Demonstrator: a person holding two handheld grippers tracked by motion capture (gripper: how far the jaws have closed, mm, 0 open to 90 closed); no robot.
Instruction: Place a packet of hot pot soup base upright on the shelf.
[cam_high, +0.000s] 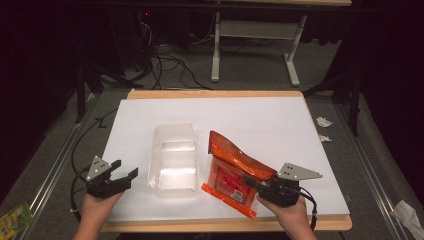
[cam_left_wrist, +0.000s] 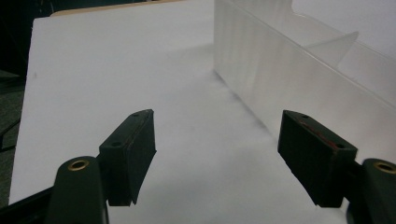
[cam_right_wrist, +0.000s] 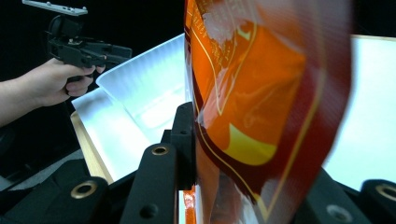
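White table (cam_high: 280, 115); right tongs (cam_high: 252, 181) grip orange packet (cam_high: 231, 172), print unreadable; left tongs (cam_high: 125, 173) wide, empty.

Orange pouch (cam_high: 235, 170); clear container (cam_high: 173, 159); white table (cam_high: 270, 120).

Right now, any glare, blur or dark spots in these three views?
High view: surroundings dark, glare on the clear tray floor. Left gripper view: soft, tray wall hazy, faint shadow at its base. Right gripper view: orange bag too close, blurred; background black.
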